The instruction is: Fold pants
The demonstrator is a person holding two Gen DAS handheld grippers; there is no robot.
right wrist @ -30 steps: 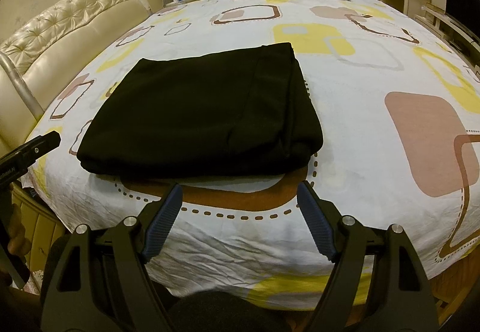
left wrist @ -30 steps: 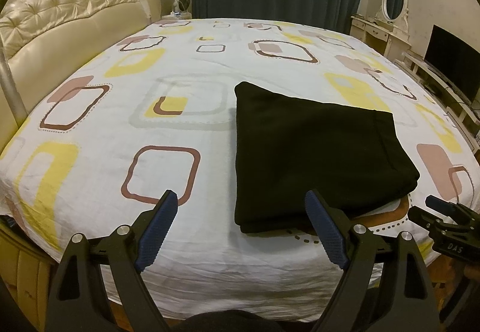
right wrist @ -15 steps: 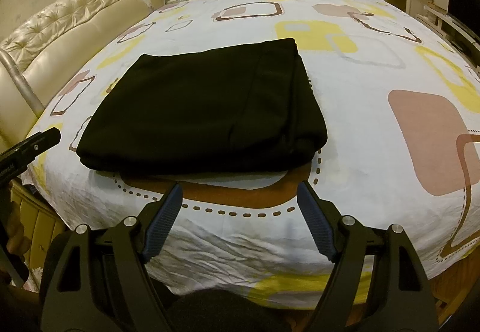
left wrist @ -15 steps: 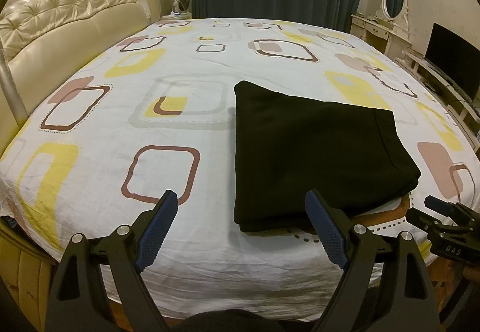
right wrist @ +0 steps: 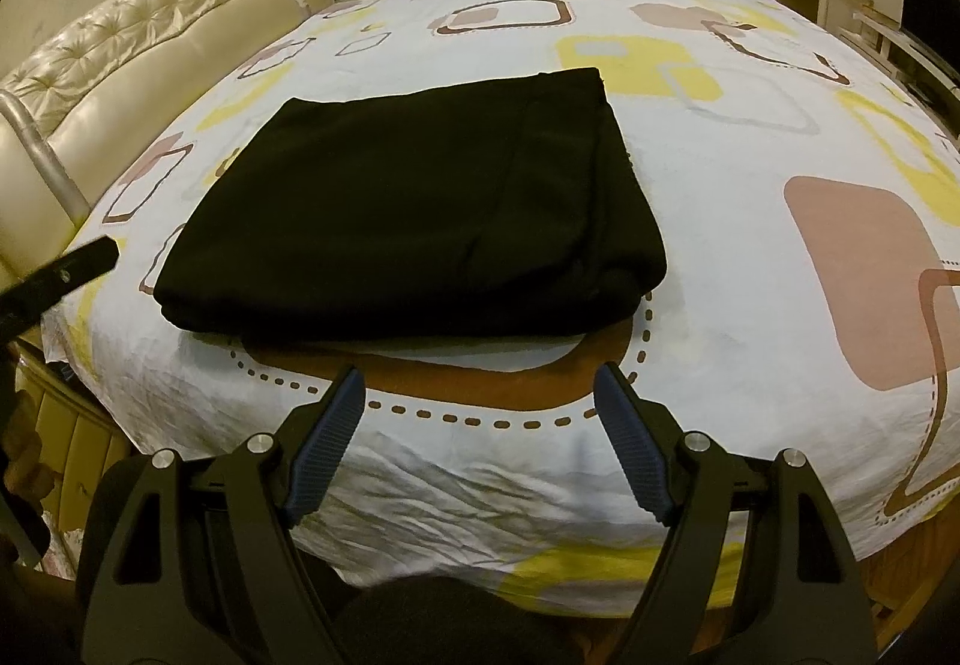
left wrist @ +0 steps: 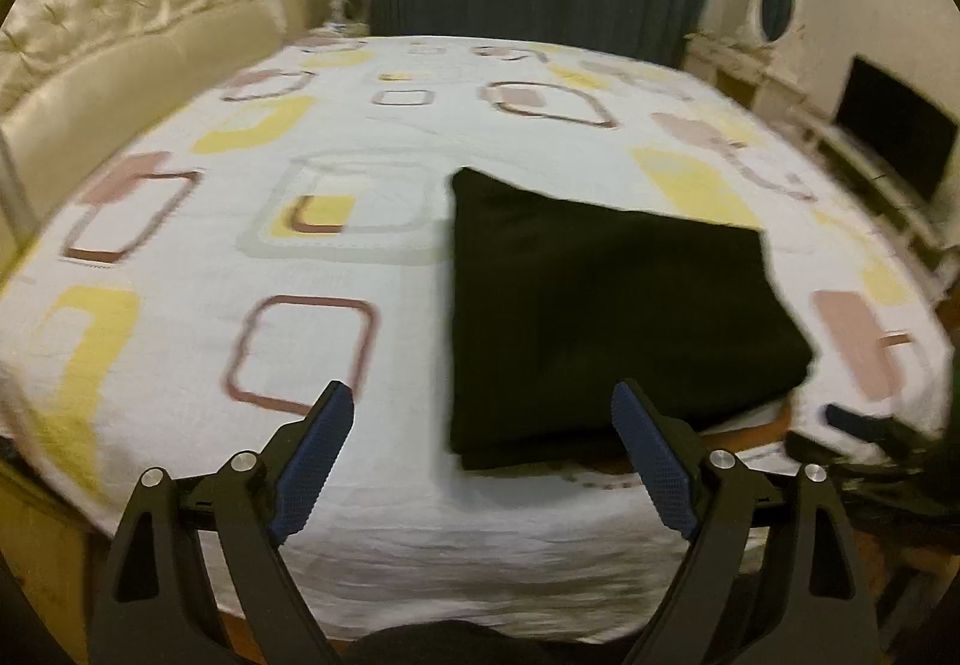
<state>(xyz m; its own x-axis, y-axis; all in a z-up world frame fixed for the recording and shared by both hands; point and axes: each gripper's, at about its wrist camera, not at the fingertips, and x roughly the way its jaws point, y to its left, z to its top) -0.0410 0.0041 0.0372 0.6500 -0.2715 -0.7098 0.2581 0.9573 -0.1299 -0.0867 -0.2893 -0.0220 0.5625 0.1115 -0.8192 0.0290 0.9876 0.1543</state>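
Your left gripper (left wrist: 483,440) hangs wide apart and empty over the near edge of the bed (left wrist: 384,533), and your right gripper (right wrist: 480,425) is spread just as wide, holding nothing. The pants (right wrist: 414,221) lie folded into 1 flat black rectangle on the bed near that edge, just beyond your right gripper's fingers (right wrist: 630,443), with the headboard (right wrist: 156,65) well off to their left.

Matt black cloth pants (right wrist: 414,221), wrinkled cotton-like sheet (right wrist: 720,245), glossy tufted leather-look headboard (right wrist: 150,65).
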